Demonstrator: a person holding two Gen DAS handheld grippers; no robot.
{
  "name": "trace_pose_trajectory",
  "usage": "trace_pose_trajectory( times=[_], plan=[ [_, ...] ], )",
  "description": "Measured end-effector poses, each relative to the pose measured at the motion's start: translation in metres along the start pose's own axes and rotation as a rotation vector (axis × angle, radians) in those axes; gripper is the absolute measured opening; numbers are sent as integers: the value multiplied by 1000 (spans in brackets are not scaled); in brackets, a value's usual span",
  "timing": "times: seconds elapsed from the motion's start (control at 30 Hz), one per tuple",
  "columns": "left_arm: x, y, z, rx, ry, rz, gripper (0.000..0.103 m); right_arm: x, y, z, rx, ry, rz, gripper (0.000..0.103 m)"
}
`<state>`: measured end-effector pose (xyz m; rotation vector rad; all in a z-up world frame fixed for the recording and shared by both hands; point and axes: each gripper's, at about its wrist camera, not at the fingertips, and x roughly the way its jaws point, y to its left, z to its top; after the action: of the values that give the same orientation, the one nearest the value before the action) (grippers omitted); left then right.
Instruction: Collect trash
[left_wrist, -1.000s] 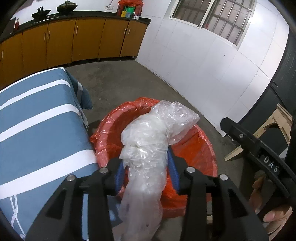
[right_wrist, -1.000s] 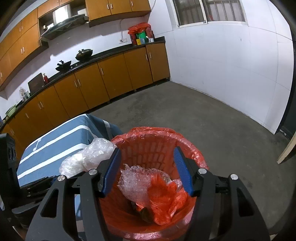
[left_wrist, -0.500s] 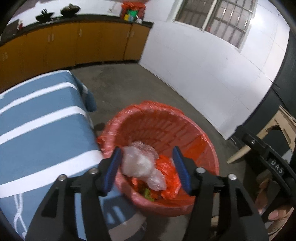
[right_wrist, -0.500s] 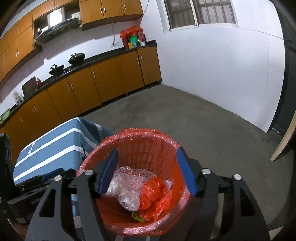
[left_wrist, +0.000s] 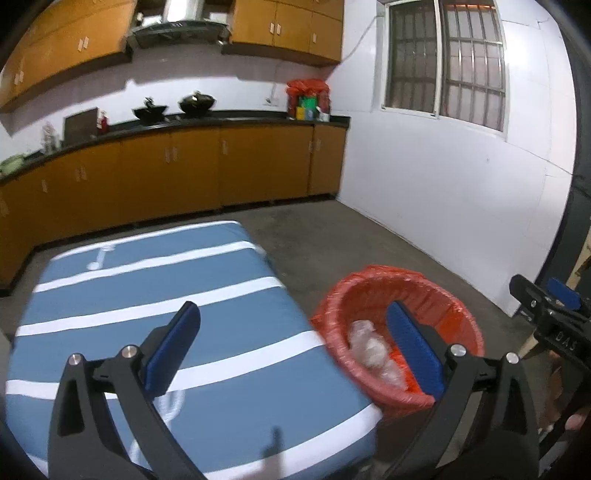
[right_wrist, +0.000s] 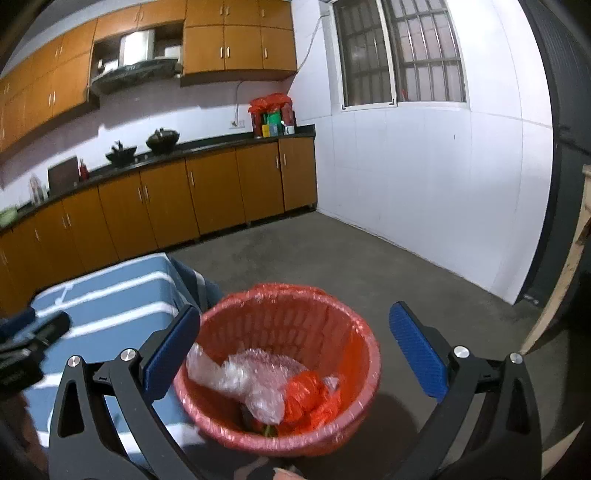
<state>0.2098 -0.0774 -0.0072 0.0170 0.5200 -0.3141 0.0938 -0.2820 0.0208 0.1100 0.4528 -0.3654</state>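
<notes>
- The left black two-finger gripper with blue pads has its fingers spread wide apart and holds nothing; it hangs over the blue cloth with white stripes that covers the table.
- The right black two-finger gripper with blue pads is also spread wide and holds nothing; it hangs over the round red basket lined with a red plastic bag.
- The crumpled clear plastic wrap lies inside the basket, resting against a wad of red plastic.
- The basket stands on the grey concrete floor, just beside the table's edge.
- Orange-brown kitchen cabinets run along the far wall.
</notes>
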Motion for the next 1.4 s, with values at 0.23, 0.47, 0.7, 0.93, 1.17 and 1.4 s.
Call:
trace_pose_trajectory(
  times=[0.23,0.47,0.7,0.93,1.17,1.4],
  plan=[
    [-46,25,-20,-14,-28,113,99,-29,23,-9,-42,-37,28,101],
    [-81,41,-34,-44,-76,202,99,-51,46,-22,-75,-42,77,101],
    [-107,49,-47,-66,-94,240,99,-64,58,-32,-94,-36,92,101],
    [-127,50,-61,-73,-105,260,99,-79,62,-36,-94,-38,98,101],
    [-145,50,-70,-94,-117,260,99,-93,64,-42,-94,-47,103,101],
    [-157,47,-79,-113,-115,250,99,-100,63,-48,-98,-45,102,101]
  ],
)
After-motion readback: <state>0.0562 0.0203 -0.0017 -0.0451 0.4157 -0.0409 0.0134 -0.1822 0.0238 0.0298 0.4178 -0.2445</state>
